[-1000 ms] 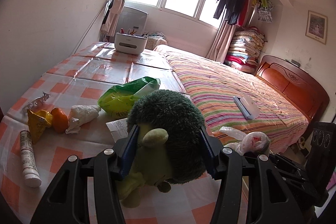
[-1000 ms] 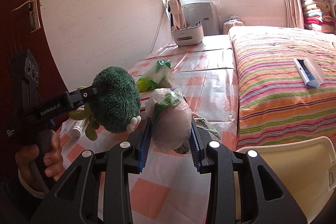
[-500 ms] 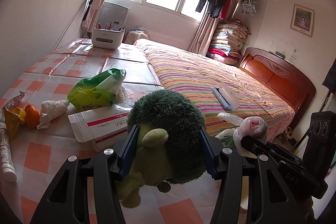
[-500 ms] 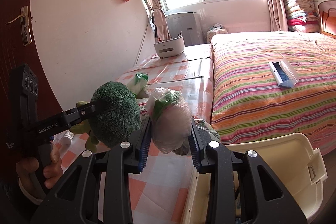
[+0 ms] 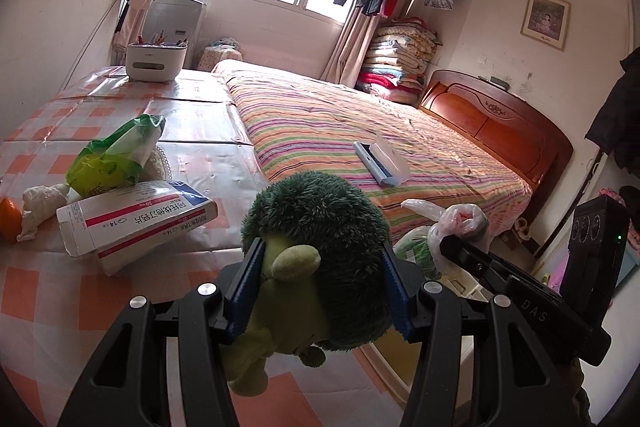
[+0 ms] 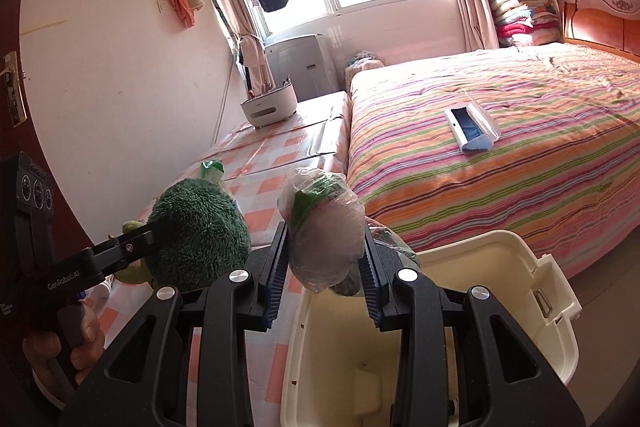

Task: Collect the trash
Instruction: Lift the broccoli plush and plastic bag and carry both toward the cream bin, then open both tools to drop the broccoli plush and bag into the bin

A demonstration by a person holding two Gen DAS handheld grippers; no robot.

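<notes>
Left wrist view: the left gripper (image 5: pixel 322 291) clenches one green plush toy (image 5: pixel 316 255) between its blue fingers (image 5: pixel 248 291), above the lower edge of the checked worktop (image 5: pixel 52 291). At the right of the frame the right gripper (image 5: pixel 452 247), lettered "DAS", holds one plastic trash bag (image 5: pixel 456 223). On the worktop at left lie one white box (image 5: pixel 132 219) with a pink stripe and "20" and "14" among its print, one green bag (image 5: pixel 116 155), one crumpled tissue (image 5: pixel 40 199) and an orange thing (image 5: pixel 8 223) at the frame's left edge. The striped bed (image 5: pixel 360 135) borders the worktop's right edge, with one brush (image 5: pixel 380 163) on it.

Right wrist view: the bag (image 6: pixel 324 227) sits gripped over the near rim of one open cream bin (image 6: pixel 520 267), which is bare inside. The left gripper's side reads "GenRobot.AI".
</notes>
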